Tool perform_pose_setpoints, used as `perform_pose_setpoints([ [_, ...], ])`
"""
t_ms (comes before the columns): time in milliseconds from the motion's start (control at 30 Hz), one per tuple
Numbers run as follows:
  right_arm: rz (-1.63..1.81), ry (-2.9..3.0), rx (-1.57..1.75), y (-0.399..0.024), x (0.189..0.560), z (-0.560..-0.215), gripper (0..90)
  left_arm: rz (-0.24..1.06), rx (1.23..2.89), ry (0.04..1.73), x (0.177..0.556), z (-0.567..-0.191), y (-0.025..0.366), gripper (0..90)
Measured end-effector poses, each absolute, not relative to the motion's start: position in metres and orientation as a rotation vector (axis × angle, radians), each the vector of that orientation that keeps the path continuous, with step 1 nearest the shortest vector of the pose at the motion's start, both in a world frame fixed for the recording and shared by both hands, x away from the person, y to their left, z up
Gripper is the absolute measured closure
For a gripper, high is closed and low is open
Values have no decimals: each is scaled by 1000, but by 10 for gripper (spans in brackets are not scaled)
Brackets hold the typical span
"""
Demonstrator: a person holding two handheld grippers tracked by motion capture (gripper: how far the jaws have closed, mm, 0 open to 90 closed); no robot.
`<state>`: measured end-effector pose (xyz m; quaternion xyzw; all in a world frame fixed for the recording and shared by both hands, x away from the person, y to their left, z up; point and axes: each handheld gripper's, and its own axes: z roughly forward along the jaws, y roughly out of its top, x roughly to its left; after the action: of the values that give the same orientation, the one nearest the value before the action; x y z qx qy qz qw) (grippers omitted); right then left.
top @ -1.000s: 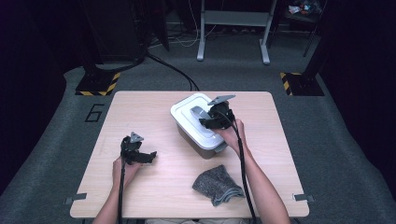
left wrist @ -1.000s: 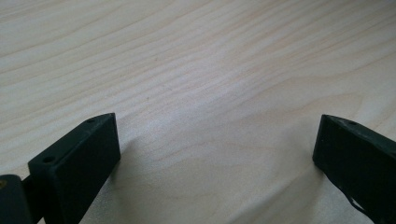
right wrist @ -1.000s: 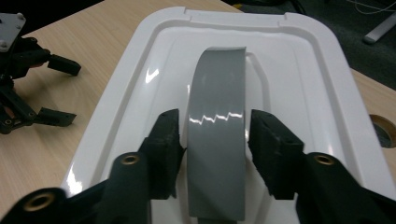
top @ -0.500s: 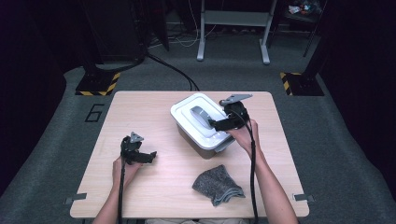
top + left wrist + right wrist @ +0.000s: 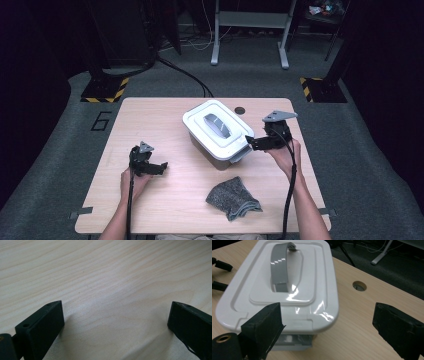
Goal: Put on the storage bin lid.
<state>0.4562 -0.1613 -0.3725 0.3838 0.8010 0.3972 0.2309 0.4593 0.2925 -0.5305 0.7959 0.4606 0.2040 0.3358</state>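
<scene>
Off the lid handle [image 5: 217,125] now: right gripper [image 5: 251,143] pulled back to the box [image 5: 218,131] edge mid-table, jaws just opened wide, nothing btwn them. Looks like lid's seated; left gripper [image 5: 159,168] idle, jaws apart, over bare table [image 5: 165,210].

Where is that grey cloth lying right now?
In the high view the grey cloth lies on the table near its front edge, just in front of the white lidded box, between the person's forearms.
</scene>
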Motion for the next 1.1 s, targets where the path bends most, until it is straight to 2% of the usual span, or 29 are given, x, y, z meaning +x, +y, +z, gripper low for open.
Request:
perform_pose_setpoints([
  [267,1067,2150,1137,-197,441,-393,75,533,2076,1201,459,-531,292,5],
  [600,1015,2127,1258,-228,427,-439,64,532,2076,1202,459,-531,292,5],
  [1100,918,2133,1378,-241,402,-518,41,532,2076,1203,459,-531,292,5],
])
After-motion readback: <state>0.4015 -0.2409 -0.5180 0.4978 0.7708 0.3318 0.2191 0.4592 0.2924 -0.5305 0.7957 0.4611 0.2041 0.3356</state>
